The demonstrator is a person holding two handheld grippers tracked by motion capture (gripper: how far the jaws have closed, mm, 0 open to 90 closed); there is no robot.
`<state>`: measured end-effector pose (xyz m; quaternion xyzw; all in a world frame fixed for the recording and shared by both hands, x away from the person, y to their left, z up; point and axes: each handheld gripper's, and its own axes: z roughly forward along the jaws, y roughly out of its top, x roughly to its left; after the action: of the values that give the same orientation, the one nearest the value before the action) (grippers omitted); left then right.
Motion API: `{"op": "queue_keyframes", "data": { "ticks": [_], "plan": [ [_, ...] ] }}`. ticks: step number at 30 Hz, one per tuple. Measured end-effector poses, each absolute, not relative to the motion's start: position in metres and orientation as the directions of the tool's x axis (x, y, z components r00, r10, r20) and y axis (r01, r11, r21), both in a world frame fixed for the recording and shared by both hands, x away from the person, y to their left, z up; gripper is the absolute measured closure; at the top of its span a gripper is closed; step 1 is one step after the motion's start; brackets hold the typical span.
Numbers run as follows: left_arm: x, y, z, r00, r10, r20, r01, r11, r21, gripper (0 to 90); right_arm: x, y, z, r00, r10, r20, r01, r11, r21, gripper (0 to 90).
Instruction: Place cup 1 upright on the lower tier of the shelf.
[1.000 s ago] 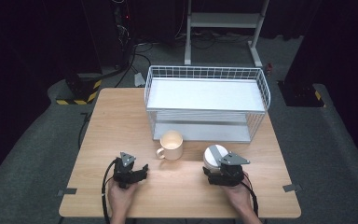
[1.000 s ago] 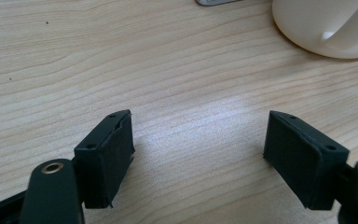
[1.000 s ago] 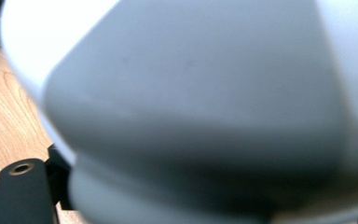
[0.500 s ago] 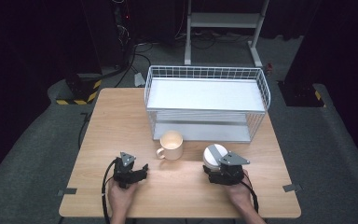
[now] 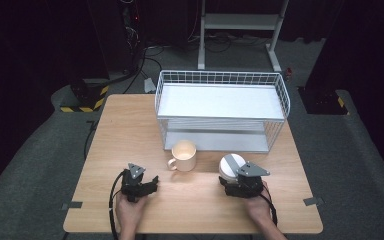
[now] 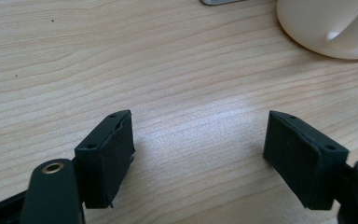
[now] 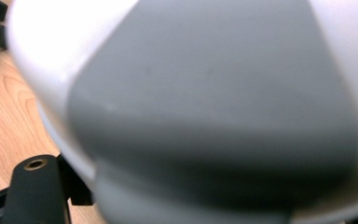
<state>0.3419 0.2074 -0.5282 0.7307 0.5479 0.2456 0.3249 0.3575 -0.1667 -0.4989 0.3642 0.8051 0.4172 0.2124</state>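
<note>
A cream mug point(image 5: 184, 155) stands upright on the wooden table point(image 5: 130, 130), its handle toward the near left. My left gripper point(image 5: 153, 181) rests on the table near the front edge. It is open and holds nothing, with the mug point(image 6: 326, 25) ahead to its right. A white and grey round vessel point(image 5: 231, 165) sits right of the mug. My right gripper point(image 5: 228, 177) lies just behind it, jaws spread wide. The vessel point(image 7: 205, 107) looms blurred between them, hiding the right jaw.
A white wire basket rack point(image 5: 221, 107) with two shelves stands at the back of the table, just beyond the mug and the vessel. A hand holds each gripper at the front edge. Dark floor, cables and a metal stand lie beyond the table.
</note>
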Motion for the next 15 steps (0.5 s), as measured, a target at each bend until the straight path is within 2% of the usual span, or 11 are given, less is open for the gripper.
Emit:
{"op": "queue_keyframes", "data": {
  "ticks": [15],
  "plan": [
    [0.342, 0.207, -0.528, 0.277, 0.961, 0.002, 0.642, -0.187, 0.744, 24.3, 0.367, -0.177, -0.489, -0.644, 0.765, -0.009, 0.42, 0.364, 0.831, 19.1]
  ]
}}
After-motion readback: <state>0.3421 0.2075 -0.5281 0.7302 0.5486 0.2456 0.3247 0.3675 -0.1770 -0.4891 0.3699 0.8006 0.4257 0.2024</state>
